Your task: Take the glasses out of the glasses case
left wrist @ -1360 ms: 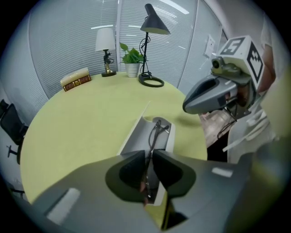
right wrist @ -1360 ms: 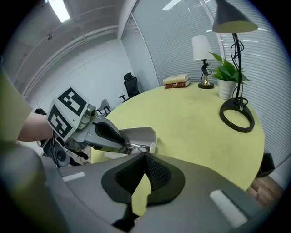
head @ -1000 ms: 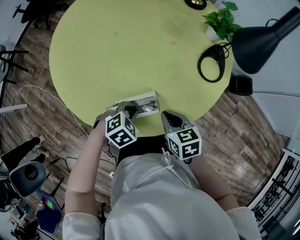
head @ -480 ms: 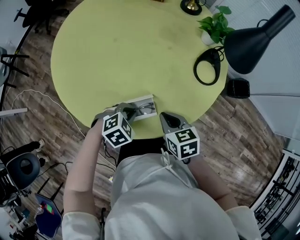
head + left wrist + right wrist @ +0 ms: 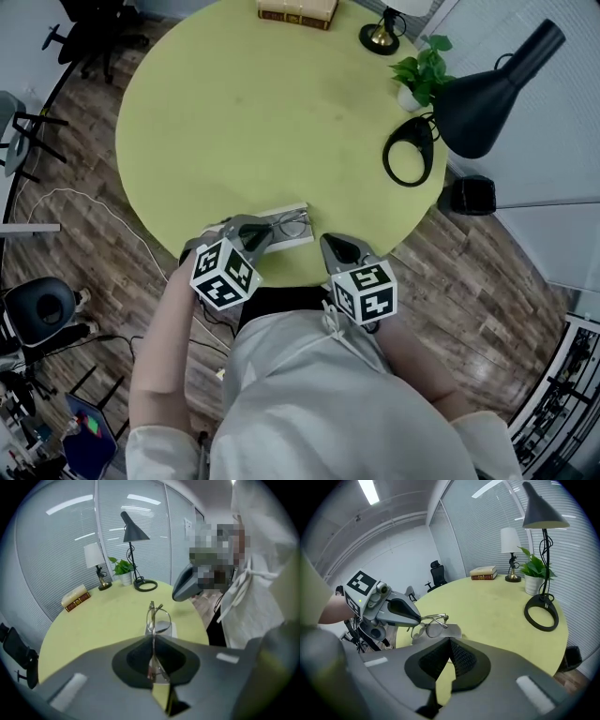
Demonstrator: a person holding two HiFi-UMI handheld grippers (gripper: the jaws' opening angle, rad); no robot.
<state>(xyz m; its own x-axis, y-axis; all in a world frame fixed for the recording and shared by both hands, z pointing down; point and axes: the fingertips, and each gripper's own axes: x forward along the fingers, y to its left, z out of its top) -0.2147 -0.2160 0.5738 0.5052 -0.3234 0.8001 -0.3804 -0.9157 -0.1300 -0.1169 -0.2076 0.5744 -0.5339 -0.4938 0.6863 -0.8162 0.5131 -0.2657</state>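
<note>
Since the left gripper [image 5: 152,644] is clamped on the thin metal frame of the glasses [image 5: 430,625], with one wire arm running straight back between its closed jaws, the main grasp of the task looks done. From the right gripper view the round lenses hang just above the glasses case [image 5: 453,630], a pale, shallow, open tray lying near the person's edge of the round yellow-green table [image 5: 262,112]. Whether the lower rim is fully clear of the case or brushes it I cannot tell, though the pair seems held up rather than resting inside. The right gripper [image 5: 450,641] hovers just beside the case on the person's right, its jaws pressed together with nothing between them, touching neither the case nor the glasses. By my reading the removal is most of the way there: the glasses are gripped and up out of the case, and what is left is to carry them sideways off it and set them on bare tabletop. A black desk lamp [image 5: 487,84], a small potted plant [image 5: 420,75] and some books [image 5: 298,11] stand well apart at the far rim.
</note>
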